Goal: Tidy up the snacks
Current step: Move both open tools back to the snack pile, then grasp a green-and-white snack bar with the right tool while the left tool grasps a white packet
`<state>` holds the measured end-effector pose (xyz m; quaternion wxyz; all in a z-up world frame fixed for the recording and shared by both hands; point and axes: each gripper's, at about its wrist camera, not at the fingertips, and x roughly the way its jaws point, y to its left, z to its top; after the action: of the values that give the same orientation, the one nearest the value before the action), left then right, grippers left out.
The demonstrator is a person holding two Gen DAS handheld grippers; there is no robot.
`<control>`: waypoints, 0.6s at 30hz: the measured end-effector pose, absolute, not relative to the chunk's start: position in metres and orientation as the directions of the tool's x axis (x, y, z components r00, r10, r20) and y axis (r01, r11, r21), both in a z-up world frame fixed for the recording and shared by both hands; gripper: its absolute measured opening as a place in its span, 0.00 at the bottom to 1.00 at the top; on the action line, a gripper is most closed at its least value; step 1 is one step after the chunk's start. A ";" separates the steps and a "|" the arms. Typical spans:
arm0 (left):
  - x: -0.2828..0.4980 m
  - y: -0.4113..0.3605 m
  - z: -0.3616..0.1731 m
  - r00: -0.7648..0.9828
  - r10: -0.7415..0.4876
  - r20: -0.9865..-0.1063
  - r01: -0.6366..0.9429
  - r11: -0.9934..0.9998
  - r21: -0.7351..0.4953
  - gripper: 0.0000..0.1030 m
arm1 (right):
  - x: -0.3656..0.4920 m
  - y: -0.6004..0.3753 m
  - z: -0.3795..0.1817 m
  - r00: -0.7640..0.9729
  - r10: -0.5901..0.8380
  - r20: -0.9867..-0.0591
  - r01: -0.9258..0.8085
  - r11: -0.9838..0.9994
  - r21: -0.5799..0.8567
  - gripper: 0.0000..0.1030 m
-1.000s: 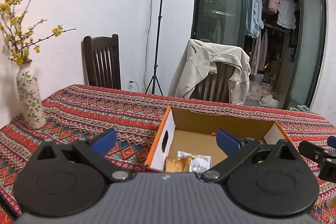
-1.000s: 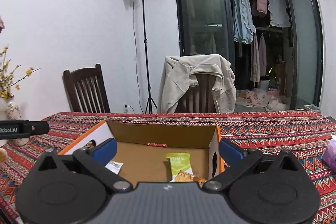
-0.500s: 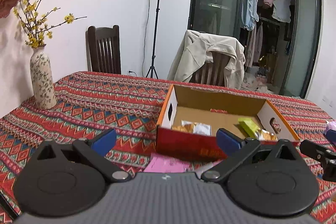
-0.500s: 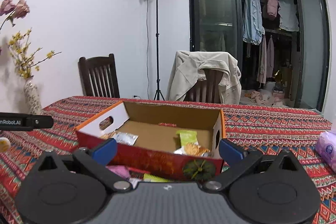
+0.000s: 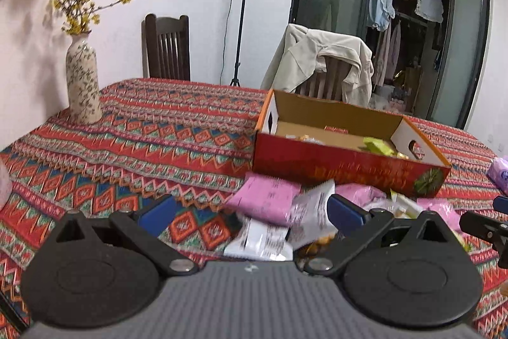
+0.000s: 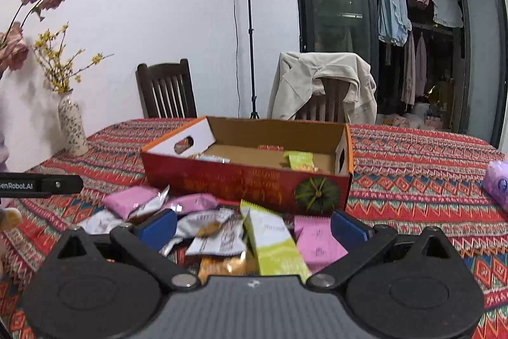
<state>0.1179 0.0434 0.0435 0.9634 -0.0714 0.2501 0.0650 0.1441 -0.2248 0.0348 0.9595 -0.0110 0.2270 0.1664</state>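
Blue-padded tools (image 5: pixel 250 212) (image 6: pixel 252 223) both gape empty above snack packets (image 6: pixel 222 231).

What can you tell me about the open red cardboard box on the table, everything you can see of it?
The open red cardboard box is a shallow, lidless carton, red outside with faded gold print and a green pumpkin picture at one front corner. Inside is plain brown; the white end walls have orange edges and cut-out hand holes. It sits flat on the patterned tablecloth, holding a few snack packets, including a green one. More packets lie heaped along its front.
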 end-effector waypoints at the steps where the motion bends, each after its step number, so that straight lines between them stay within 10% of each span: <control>1: 0.115 0.045 0.040 0.864 0.086 -0.496 -0.162 0.981 -0.111 1.00 | 0.141 -0.225 0.033 0.838 0.315 -0.446 -0.327 0.944 0.053 1.00; 18: 0.096 0.057 0.023 0.844 0.068 -0.531 -0.165 0.977 -0.137 1.00 | 0.115 -0.236 0.011 0.800 0.292 -0.523 -0.325 0.945 0.030 1.00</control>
<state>0.0963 0.0567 0.0232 0.9562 -0.0890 0.2722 0.0608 0.1153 -0.2361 0.0112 0.9483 -0.0305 0.2708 0.1627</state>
